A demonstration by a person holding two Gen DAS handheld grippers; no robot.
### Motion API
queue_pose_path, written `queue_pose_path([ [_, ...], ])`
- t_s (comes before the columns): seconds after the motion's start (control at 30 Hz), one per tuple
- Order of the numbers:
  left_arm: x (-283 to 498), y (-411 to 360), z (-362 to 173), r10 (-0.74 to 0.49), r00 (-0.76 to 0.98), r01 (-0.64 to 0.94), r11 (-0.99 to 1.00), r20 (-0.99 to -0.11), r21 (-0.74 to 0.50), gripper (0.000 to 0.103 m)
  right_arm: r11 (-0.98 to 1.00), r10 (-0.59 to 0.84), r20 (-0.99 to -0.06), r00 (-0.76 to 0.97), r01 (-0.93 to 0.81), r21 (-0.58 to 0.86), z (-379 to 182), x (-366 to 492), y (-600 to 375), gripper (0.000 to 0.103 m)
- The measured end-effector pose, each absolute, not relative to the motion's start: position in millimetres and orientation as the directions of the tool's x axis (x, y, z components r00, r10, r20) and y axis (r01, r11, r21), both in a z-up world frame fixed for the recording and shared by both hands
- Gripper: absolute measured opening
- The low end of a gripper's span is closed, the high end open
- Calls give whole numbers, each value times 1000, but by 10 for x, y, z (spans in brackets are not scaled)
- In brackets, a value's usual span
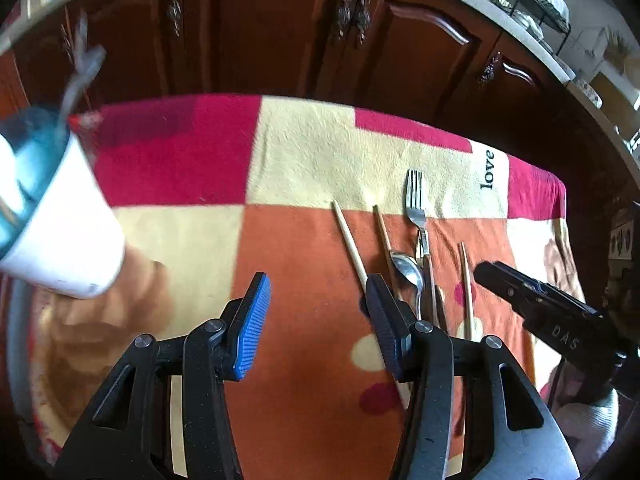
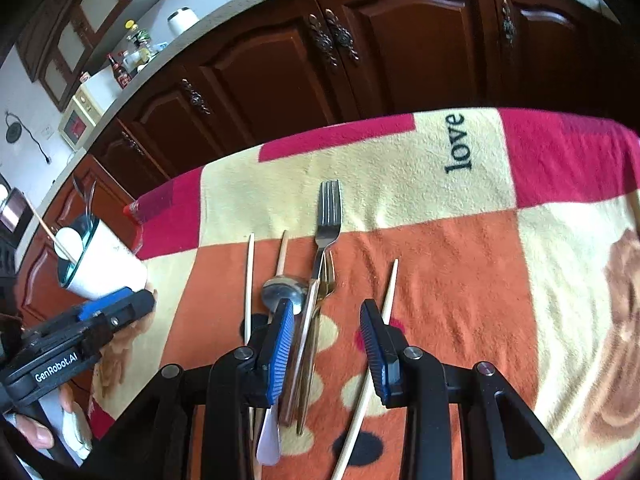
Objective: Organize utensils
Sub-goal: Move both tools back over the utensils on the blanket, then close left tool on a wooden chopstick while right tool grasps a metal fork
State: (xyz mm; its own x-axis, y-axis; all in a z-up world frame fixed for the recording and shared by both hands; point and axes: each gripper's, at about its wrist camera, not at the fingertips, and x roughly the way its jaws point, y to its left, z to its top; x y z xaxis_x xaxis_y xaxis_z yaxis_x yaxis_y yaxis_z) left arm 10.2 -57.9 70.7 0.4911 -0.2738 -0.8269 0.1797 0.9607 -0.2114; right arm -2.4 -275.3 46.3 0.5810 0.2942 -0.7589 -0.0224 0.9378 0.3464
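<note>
Blanket point(image 2: 460, 264), patchwork of red, cream and orange, covered the work surface; dark wooden cabinets point(image 2: 280, 80) stood behind it.

White cup point(image 2: 106, 270) with blue rim sat at the blanket's left edge, already holding at least 1 chopstick and what looked like cutlery handles. In the left wrist view the cup was blurred and lay up-left of the left gripper point(image 1: 320, 320).

Loose utensils lay in 1 cluster on the orange patch, long axes roughly parallel, running away from both cameras: fork point(image 2: 329, 216), spoon point(image 2: 282, 290), a gold-toned piece point(image 2: 310, 360) partly under them (type unclear), and 3 chopsticks.

Right gripper point(image 2: 326, 344): jaws apart, nothing clamped. The fork handle and gold piece ran between the fingers; the rightmost chopstick point(image 2: 390, 292) passed just beside the right finger. Whether the pads touched the blanket, could not tell.

Left gripper: jaws apart, empty, over bare orange cloth, cluster to its right.

Judgement: right gripper nearer and roughly aligned with the handles; a grasp there would close across their long axis. Risk: catching 2 pieces at once.
</note>
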Motion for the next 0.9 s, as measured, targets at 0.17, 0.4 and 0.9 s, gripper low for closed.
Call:
queue_pose_path([
  [0.17,365,-667,520,-315,434,182,948,-844,-260,49,922,337,-753,565,-37,385,385,349,-2788,33],
  [0.4,712,-798,296,-307,390,176,950,-868,-257,49,901,385,-755,531,-41,431,154,813,-2867,33],
  [0.9,877,-1122,174,-291,421,240,949,-859,-204,33,889,437,-719,540,-138,436,-8,1118,-2713,19],
])
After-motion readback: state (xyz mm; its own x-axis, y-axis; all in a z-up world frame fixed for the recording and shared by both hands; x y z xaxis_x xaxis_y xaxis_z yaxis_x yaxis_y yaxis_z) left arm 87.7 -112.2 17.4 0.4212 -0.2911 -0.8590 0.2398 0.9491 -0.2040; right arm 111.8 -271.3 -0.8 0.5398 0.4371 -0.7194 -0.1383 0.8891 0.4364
